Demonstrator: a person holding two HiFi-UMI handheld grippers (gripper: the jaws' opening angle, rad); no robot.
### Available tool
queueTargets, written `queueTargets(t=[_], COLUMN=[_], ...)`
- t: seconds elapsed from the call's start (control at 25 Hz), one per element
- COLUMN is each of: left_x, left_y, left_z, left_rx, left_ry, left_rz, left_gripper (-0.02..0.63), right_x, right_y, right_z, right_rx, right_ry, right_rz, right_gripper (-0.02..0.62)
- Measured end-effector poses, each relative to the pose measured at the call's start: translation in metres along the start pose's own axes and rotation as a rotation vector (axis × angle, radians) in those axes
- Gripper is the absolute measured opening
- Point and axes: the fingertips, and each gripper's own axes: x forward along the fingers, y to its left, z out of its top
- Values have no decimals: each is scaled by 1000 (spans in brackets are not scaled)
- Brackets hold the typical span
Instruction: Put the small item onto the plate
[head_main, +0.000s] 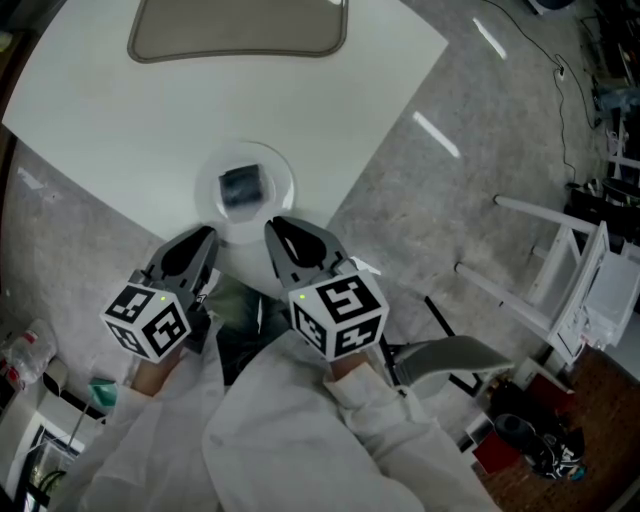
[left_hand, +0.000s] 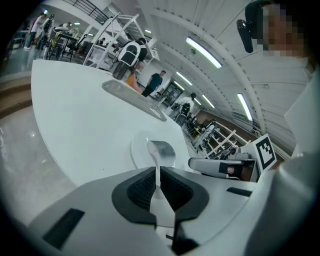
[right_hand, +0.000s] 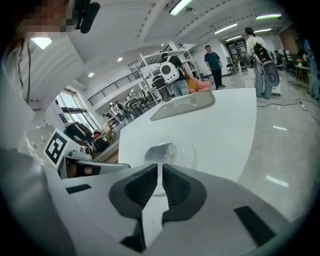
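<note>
Nearest the camera in the head view are two white sleeves (head_main: 300, 430). Each leads to a marker cube: left one (head_main: 148, 320), right one (head_main: 338, 312).

The left hand-held gripper (head_main: 207, 233) sits at the near edge of the desk (head_main: 150, 110), pointing forward and down. Its jaws are closed to a thin slit with nothing between them, as its own view shows (left_hand: 157, 171). The right hand-held gripper (head_main: 276, 226) is just beside it, angled the same way. Its jaws are also pressed together and empty (right_hand: 160, 167). Each gripper view catches the other tool off to the side: right one (left_hand: 220, 166), left one (right_hand: 95, 167). Neither touches the plate.

Just past the jaw tips is the plate (head_main: 280, 175), a pale round one on the white desk near its front edge. The small item (head_main: 240, 185) lies on the plate about the middle, dark grey and blurred from above. In the left gripper view the small item (left_hand: 161, 150) looks silvery on the plate (left_hand: 140, 150). It looks the same in the right gripper view, item (right_hand: 160, 150) on plate (right_hand: 187, 150).

Further back is a shallow grey tray (head_main: 240, 30) at the far side of the desk, well apart from the plate; also seen at (left_hand: 132, 92) and (right_hand: 182, 106).

Off the desk there is grey shiny floor (head_main: 450, 190) and a white rack (head_main: 560, 270) at right. Several people (right_hand: 214, 62) stand far back in the hall.
</note>
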Motion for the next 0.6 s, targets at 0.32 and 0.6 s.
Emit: queueTargets(t=[0.32, 0.6], left_x=[-2, -3], left_y=[11, 21], left_z=[2, 4], left_rx=[-21, -48], left_ry=[-5, -12], left_rz=[33, 63], left_gripper=[14, 95], right_x=[-3, 2], right_y=[-19, -33], right_z=[-1, -3], right_rx=[14, 40], right_ry=[10, 21], right_rz=[-60, -102], right_gripper=[18, 78])
